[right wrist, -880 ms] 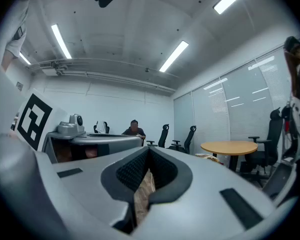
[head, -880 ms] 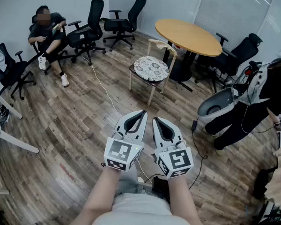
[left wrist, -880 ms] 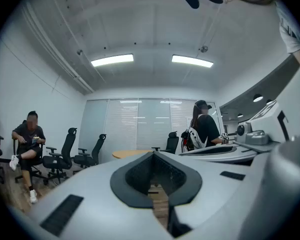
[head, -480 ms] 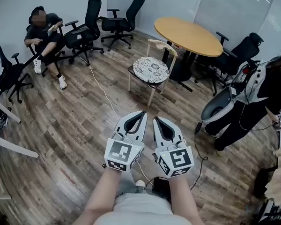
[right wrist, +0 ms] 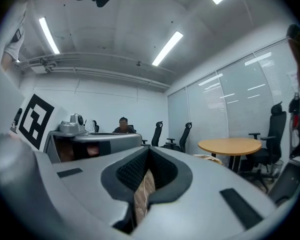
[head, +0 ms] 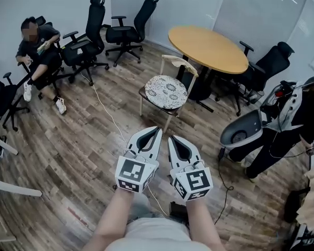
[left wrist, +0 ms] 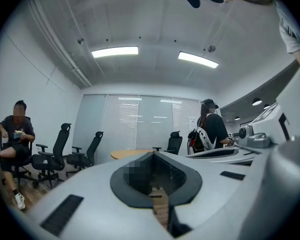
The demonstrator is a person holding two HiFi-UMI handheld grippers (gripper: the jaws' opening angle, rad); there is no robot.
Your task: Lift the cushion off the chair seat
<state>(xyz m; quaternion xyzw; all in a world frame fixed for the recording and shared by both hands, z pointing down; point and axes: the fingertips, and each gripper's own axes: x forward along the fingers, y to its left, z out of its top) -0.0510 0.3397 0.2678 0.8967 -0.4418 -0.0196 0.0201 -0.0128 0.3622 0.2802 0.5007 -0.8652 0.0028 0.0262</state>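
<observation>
Head view: the left gripper (head: 156,132) and right gripper (head: 172,140) are held side by side above the wooden floor (head: 68,156), both pointing toward a wooden chair (head: 179,64). The patterned cushion (head: 166,91) lies flat on that chair's seat, well apart from both grippers. Behind the chair stands a round table (head: 206,42). A seated person (head: 36,43) is at the far left, and a white cable (head: 105,111) runs across the floor.

Left gripper view: the left gripper (left wrist: 153,155) has its jaws pressed together at the tips with nothing between them. A standing person (left wrist: 212,129) shows beyond.

Right gripper view: the right gripper (right wrist: 148,149) also has its jaws closed tip to tip and holds nothing. The table (right wrist: 230,145) is off to the right.
</observation>
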